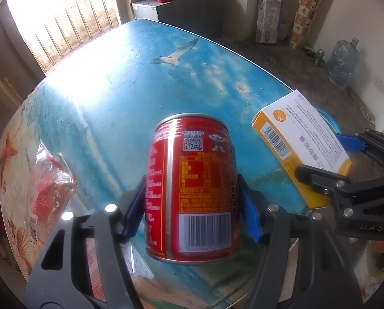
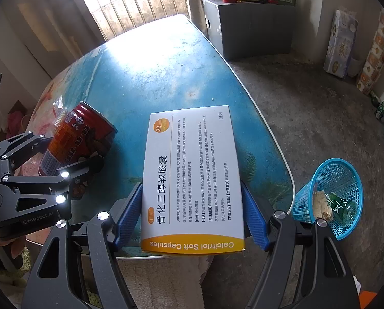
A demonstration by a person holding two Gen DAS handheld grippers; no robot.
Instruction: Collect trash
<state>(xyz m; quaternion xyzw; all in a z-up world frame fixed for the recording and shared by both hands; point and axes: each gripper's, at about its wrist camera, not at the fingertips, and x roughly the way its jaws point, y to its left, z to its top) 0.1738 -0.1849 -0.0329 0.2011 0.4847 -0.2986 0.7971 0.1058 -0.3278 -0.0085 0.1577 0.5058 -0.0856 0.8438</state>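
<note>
1. The red can (image 1: 192, 188) is clamped between the blue pads of the left gripper (image 1: 193, 206), held by its sides and tilted, apparently lifted off the worktop (image 1: 130, 82) so it can be carried away as trash.
2. The can shows a barcode, a QR code and a yellow nutrition panel in Chinese, too fine to read.
3. The medicine box (image 2: 192, 180) is grasped across its width by the right gripper (image 2: 192, 213), near the worktop's front edge.
4. Its end reads "Calcitriol Soft Capsules"; the white face carries "骨化三醇软胶囊" and an orange disc marked "20".
5. The left gripper's body reads "GenRobot.AI" in the right wrist view.
6. A blue basket (image 2: 346, 170) lies tipped on the floor, just beside the worktop on the right, already holding a green bottle (image 2: 342, 207) and a crumpled scrap; I judge it the bin for both items.
7. A crinkled red wrapper (image 1: 48, 185) still lies on the worktop's left side, probably the next piece.
</note>
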